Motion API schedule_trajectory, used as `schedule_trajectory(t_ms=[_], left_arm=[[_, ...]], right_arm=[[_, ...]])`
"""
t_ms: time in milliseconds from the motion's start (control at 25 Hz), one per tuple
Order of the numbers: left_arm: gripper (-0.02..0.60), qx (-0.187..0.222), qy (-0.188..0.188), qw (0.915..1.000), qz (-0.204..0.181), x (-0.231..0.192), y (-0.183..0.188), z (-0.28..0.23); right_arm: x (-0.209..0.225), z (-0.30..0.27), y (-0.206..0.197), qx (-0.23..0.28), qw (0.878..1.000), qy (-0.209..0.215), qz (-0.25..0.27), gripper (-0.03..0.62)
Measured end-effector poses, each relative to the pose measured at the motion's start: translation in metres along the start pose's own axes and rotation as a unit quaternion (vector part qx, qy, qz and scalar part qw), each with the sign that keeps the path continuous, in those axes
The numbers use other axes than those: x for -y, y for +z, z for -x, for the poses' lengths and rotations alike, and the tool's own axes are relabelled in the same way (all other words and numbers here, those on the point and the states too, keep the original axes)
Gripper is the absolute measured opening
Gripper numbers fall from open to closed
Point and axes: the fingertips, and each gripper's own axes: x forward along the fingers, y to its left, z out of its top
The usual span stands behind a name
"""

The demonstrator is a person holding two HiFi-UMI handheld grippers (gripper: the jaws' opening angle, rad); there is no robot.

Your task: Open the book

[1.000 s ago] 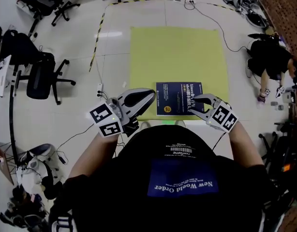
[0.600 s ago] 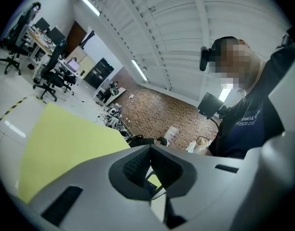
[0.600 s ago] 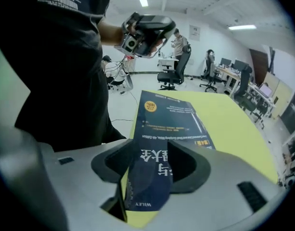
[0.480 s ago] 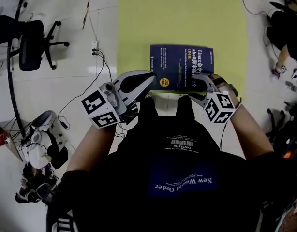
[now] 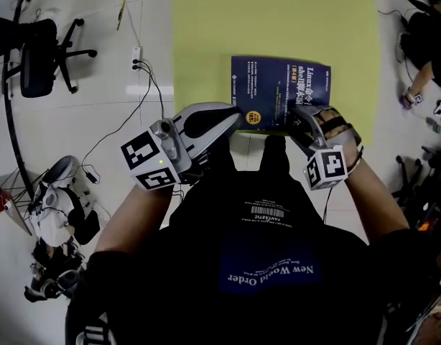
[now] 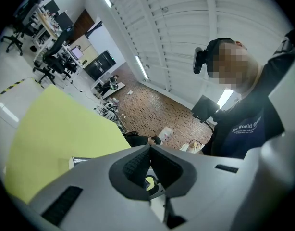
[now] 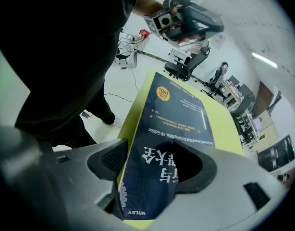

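A dark blue book (image 5: 281, 92) lies closed, cover up, on a yellow-green mat (image 5: 271, 20) on the floor. My right gripper (image 5: 298, 117) points steeply down at the book's near right corner. In the right gripper view that corner (image 7: 178, 114) lies between the jaws of the right gripper (image 7: 159, 165); they have just been opening, and the left pad stands clear of the book's edge. My left gripper (image 5: 237, 118) hovers level by the book's near left corner. Seen in its own view, the left gripper (image 6: 148, 150) has its pads together on nothing.
An office chair (image 5: 34, 56) and a power strip (image 5: 136, 54) with cables stand on the white floor to the left. Gear is piled at the lower left (image 5: 59, 214). Another person (image 5: 425, 42) crouches at the right edge. My feet (image 5: 274, 153) stand just short of the mat.
Both grippers have sunk towards the book. The right one has rolled and now straddles the near right corner with its jaws wider apart. The left one stays shut.
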Motion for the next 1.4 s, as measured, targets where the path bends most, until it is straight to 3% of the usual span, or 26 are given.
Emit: schedule_trajectory(t_ms=[200,280,600,920,1080,1400], left_arm=[[0.006,-0.005,0.002,1.0000,0.002,0.002,-0.003,0.004],[0.006,-0.003,0.003,1.0000,0.002,0.002,-0.002,0.004],[0.006,0.002,-0.002,1.0000,-0.003,0.006,0.004,0.000],[0.006,0.023,-0.007,0.9996,-0.016,0.020,0.019,0.013],[0.006,0.035,-0.008,0.9991,-0.024,0.025,0.027,0.021],[0.006,0.056,0.004,0.9982,-0.021,0.017,0.040,0.041]], right_arm=[[0.000,-0.001,0.001,-0.014,0.999,-0.031,0.010,0.272],[-0.001,0.001,0.002,-0.012,0.999,-0.031,-0.002,0.242],[0.000,0.016,0.010,0.003,0.998,0.017,-0.055,0.100],[0.033,0.058,0.028,0.015,0.994,0.051,-0.094,0.072],[0.074,0.083,0.031,0.031,0.984,0.092,-0.151,0.067],[0.161,0.103,0.021,0.075,0.947,0.184,-0.252,0.066]])
